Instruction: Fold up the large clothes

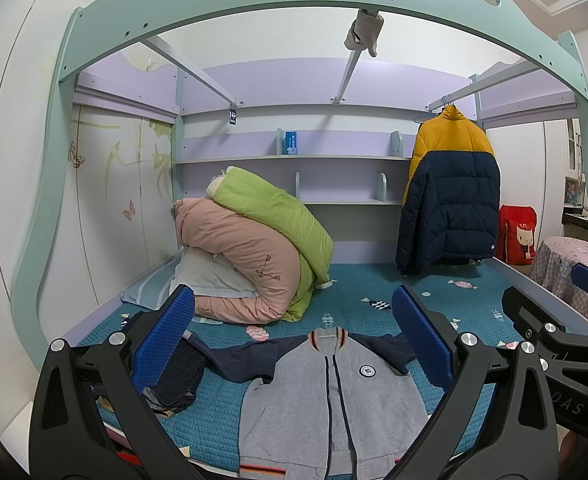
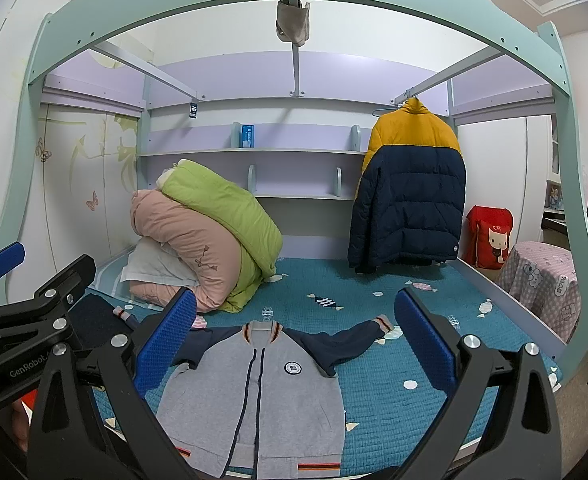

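A grey zip jacket (image 1: 334, 404) with navy sleeves and a round chest badge lies flat, front up, on the teal bedspread (image 1: 358, 292); it also shows in the right wrist view (image 2: 253, 400). Its right sleeve (image 2: 354, 338) is spread out to the side. My left gripper (image 1: 294, 320) is open and empty, held above the jacket's collar end. My right gripper (image 2: 296, 324) is open and empty, also above the jacket. Each gripper shows at the edge of the other's view.
Rolled pink and green quilts (image 1: 253, 248) and a pillow sit at the back left of the bed. A yellow and navy puffer coat (image 1: 450, 192) hangs at the back right. Folded dark clothes (image 1: 177, 380) lie left of the jacket. A checked covered stool (image 2: 542, 284) stands right of the bed.
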Demonstrator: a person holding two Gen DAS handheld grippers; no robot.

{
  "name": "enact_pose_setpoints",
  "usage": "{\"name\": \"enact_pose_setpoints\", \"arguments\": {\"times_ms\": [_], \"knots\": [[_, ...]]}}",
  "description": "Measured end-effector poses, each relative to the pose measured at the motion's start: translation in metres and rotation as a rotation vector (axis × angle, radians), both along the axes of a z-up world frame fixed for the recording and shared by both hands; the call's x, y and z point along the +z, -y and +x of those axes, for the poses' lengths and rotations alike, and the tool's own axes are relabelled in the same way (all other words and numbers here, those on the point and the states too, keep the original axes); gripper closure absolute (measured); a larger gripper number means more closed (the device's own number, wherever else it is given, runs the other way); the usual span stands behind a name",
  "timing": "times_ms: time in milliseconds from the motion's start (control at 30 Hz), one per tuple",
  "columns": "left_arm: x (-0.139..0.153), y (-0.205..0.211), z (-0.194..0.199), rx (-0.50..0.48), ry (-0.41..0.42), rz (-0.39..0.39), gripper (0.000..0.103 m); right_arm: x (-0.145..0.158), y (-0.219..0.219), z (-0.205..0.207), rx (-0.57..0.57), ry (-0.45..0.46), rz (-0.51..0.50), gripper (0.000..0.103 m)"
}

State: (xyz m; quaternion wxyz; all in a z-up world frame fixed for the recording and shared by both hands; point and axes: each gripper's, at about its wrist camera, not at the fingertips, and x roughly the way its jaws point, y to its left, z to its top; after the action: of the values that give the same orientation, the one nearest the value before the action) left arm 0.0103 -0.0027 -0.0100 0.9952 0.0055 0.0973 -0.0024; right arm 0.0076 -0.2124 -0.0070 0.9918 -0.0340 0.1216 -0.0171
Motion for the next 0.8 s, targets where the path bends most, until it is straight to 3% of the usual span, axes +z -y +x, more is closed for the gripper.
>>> {"name": "enact_pose_setpoints", "arguments": {"times_ms": [533, 800], "knots": [[-0.015, -0.009, 0.004, -0.001, -0.016, 0.005, 0.005, -0.011, 0.002, 0.007, -0.002, -0.022, 0.012, 0.007], [-0.025, -0.01, 0.029, -0.007, -0.063, 0.018, 0.005, -0.019, 0.001, 0.03, -0.014, -0.076, 0.019, 0.007]]}}
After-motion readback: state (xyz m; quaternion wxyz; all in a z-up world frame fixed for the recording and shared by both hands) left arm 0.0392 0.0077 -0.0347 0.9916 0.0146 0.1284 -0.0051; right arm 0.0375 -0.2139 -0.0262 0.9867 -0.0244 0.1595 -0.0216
